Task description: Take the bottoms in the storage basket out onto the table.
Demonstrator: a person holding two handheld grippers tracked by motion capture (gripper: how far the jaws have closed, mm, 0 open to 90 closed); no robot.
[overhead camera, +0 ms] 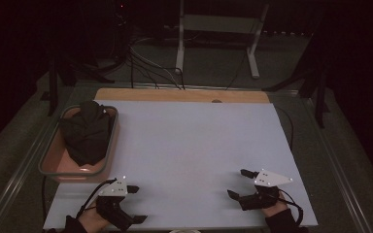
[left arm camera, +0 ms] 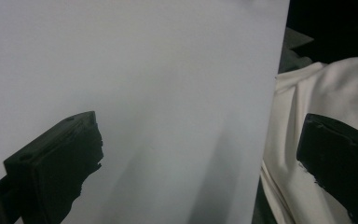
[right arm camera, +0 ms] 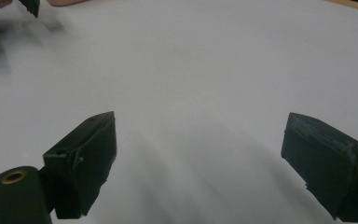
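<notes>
Both grippers wide open above the desk [overhead camera: 189,145].
Left hand-held gripper [overhead camera: 136,204] and right hand-held gripper [overhead camera: 239,183] hold nothing; a dark cloth [overhead camera: 86,131] fills the tray [overhead camera: 48,167].

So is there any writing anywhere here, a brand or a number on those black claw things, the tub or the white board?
None can be read. The left gripper, right gripper, pink tub, the dark cloth in it and the white board show no words, numbers or signs.
</notes>
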